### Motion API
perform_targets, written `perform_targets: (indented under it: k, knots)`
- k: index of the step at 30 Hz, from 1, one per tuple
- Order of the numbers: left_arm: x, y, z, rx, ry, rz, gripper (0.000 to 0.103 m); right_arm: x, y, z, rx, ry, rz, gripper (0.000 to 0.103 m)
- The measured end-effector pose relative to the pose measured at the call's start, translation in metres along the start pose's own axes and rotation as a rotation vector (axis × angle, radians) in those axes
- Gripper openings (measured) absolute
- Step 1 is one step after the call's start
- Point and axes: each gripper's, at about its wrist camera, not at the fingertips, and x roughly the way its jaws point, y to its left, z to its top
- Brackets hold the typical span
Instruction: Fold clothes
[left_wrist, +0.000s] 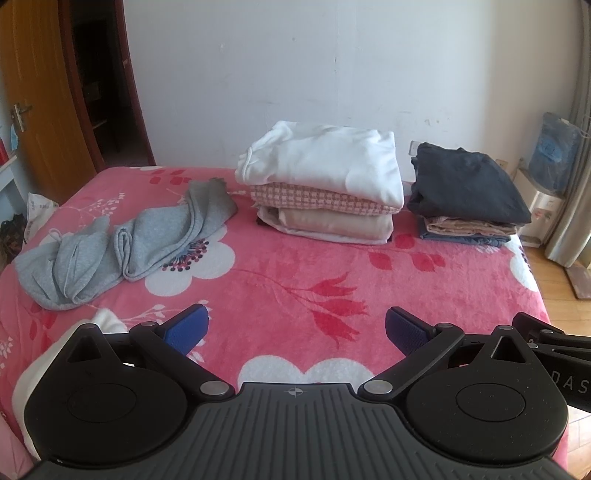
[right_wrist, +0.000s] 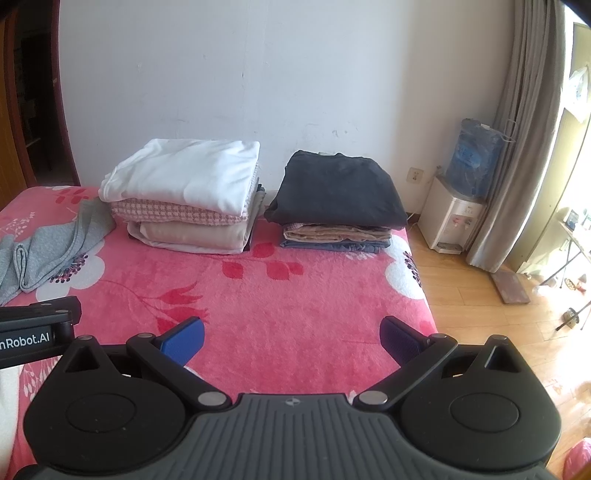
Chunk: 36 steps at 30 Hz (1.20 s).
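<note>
Grey garment (left_wrist: 122, 240): crumpled and unfolded on the bed (left_wrist: 295, 280), ahead and well left of the left jaws; only its right edge shows in the right wrist view, far left of those jaws.
White cloth (left_wrist: 55, 354): a pale heap just left of and under the left gripper's body; what it is I cannot tell.
Left gripper (left_wrist: 296, 328): jaws wide, holding nothing, over bare blanket.
White-topped stack (left_wrist: 321, 184): folded, straight ahead of the left jaws at the far edge.
Dark-topped stack (left_wrist: 465, 192): folded, ahead and right of the left jaws, just beside the first stack.
Right gripper (right_wrist: 291, 334): jaws wide, empty, just beside the left gripper.
Step, as I judge it: fetch the grey garment next.
Doing it well: swing both jaws left, pinch two separate edge points such as shoulders or hem, lift and shake flat before any fold; avoid grabbing several layers at the bunched middle.
Risk: dragging may ruck the blanket.
Writing: "nRobot.AI" on the left gripper's side in the right view; "DAS" on the right gripper's side in the left view, both cut off.
</note>
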Motion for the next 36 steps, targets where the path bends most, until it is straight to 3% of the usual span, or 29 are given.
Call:
perform_targets:
  k: [36]
  knots:
    - [0.0038, -0.0094, -0.0007, 0.009, 0.007, -0.013, 0.103, 0.0023, -0.0058, -0.0015, 0.008, 0.010, -0.014, 0.103]
